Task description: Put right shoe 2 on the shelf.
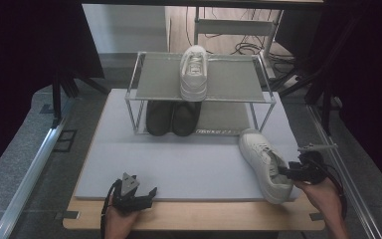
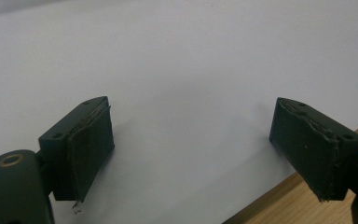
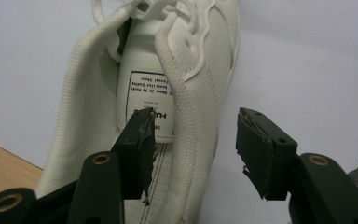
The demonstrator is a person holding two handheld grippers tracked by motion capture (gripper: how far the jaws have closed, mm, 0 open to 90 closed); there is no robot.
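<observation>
Two tiers on the wire-frame rack (image 1: 140,94) at twelve o'clock: I see one white sneaker (image 1: 194,72) on the grey top shelf, toe pointing away from me, and a pair of dark shoes (image 1: 173,118) side by side on the lower level beneath it.

Second white sneaker (image 1: 265,164) lies on the mat at about four o'clock from table centre, well apart from the rack, toe toward the rack and heel near the mat's front edge.

Right gripper (image 1: 289,171) sits at that sneaker's collar. In the right gripper view (image 3: 193,151) one jaw is inside the shoe opening against the insole with its printed label, the other outside the padded collar wall; jaws are apart with the collar between them, not pressed on it that I can see.

Left gripper (image 1: 138,195) rests at seven o'clock near the mat's front edge, jaws spread wide and empty in the left gripper view (image 2: 191,149).

Surface: pale grey mat (image 1: 179,159), smooth and matte, lying on a wooden tabletop (image 1: 194,219) whose light grain shows along the front strip. Grey speckled floor to either side, a metal rail at left, dark curtains flanking, cables on the floor beyond the rack.

Sneaker upper looks smooth with stitched seams, mesh-textured lining, white laces. Jaw pads are black and frayed at the edges.
</observation>
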